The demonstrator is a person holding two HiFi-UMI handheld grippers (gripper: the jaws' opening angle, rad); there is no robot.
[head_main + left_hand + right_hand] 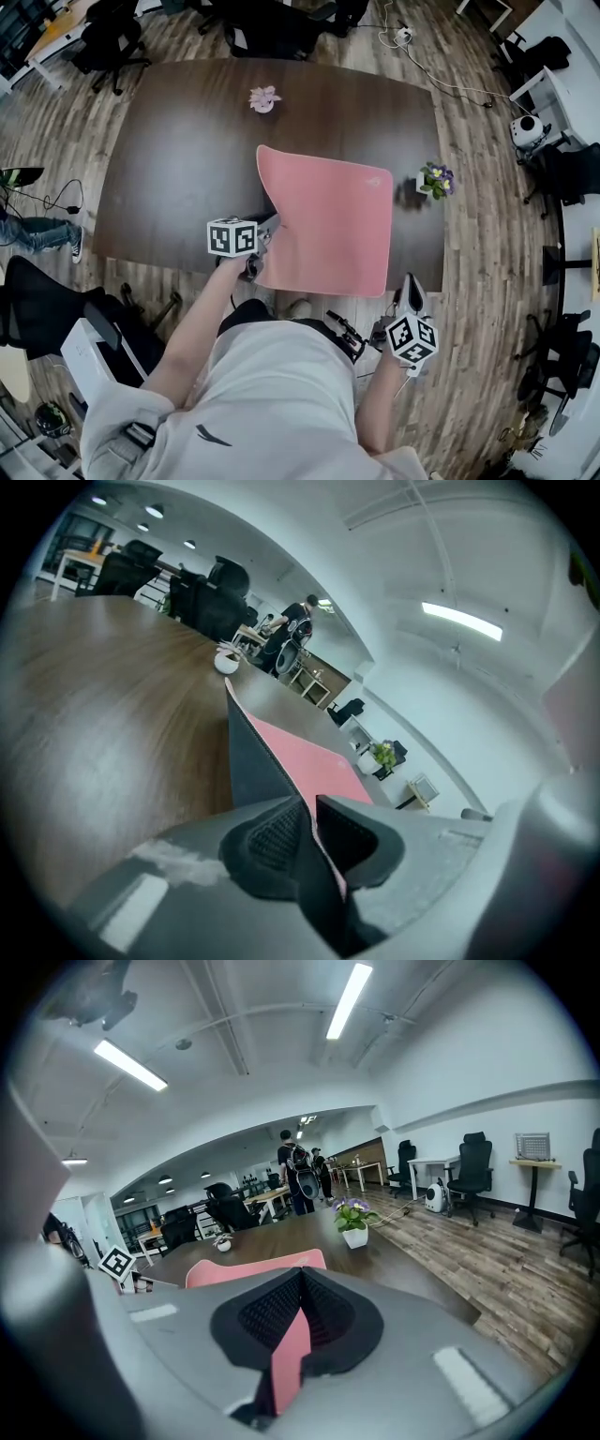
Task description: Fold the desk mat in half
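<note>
A pink desk mat point(328, 220) with a dark underside lies on the brown table point(178, 159). My left gripper point(264, 246) is shut on the mat's left edge and holds it lifted off the table, so that edge curls up. In the left gripper view the mat point(309, 757) runs edge-on between the pads of the left gripper point(309, 832), dark side to the left. My right gripper point(405, 286) is at the mat's near right corner, by the table's front edge. In the right gripper view a pink strip sits pinched in the right gripper point(298, 1312), with the raised mat point(248, 1271) beyond.
A small pot of pink flowers point(264, 98) stands at the table's far side. A white pot with purple flowers point(434, 180) stands just right of the mat. Office chairs point(108, 42) ring the table's far side. Two people point(295, 1180) stand far off in the room.
</note>
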